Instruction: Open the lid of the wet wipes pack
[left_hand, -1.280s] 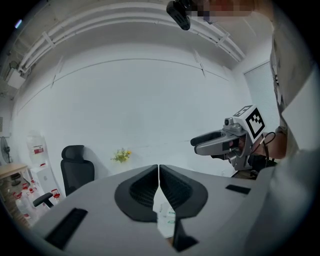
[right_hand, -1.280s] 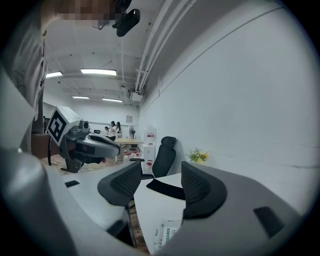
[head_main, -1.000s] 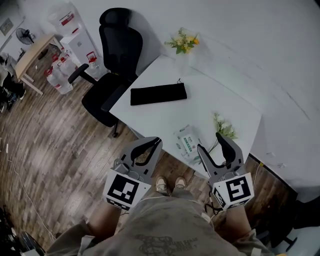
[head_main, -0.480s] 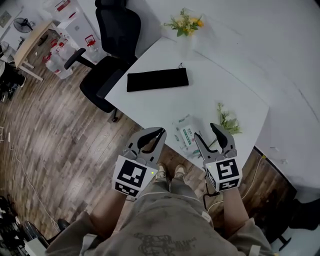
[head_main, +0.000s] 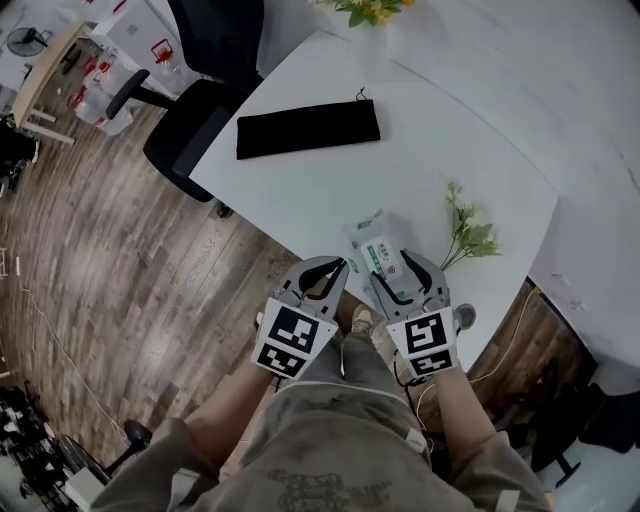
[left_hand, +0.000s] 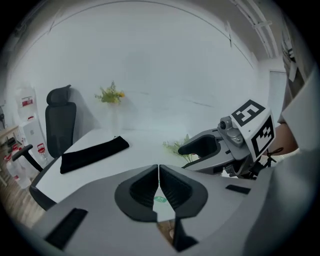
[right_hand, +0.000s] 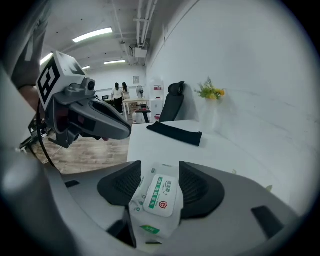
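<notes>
The wet wipes pack (head_main: 371, 247) lies flat near the front edge of the white table (head_main: 300, 200), its white and green lid (right_hand: 161, 195) facing up and down flat. My right gripper (head_main: 400, 271) is open and low over the pack's near end, one jaw on each side of the lid (right_hand: 160, 168). My left gripper (head_main: 338, 267) sits just left of the pack at the table edge. Its pads meet with nothing between them (left_hand: 158, 167).
A black pouch (head_main: 308, 128) lies farther back on the table. A flower sprig (head_main: 470, 232) rests right of the pack. A vase of yellow flowers (head_main: 365, 10) stands at the far corner. A black office chair (head_main: 190, 130) is on the wooden floor at the left.
Both grippers have moved forward and closer together, up to the pack. The right one now straddles the pack's near end.
</notes>
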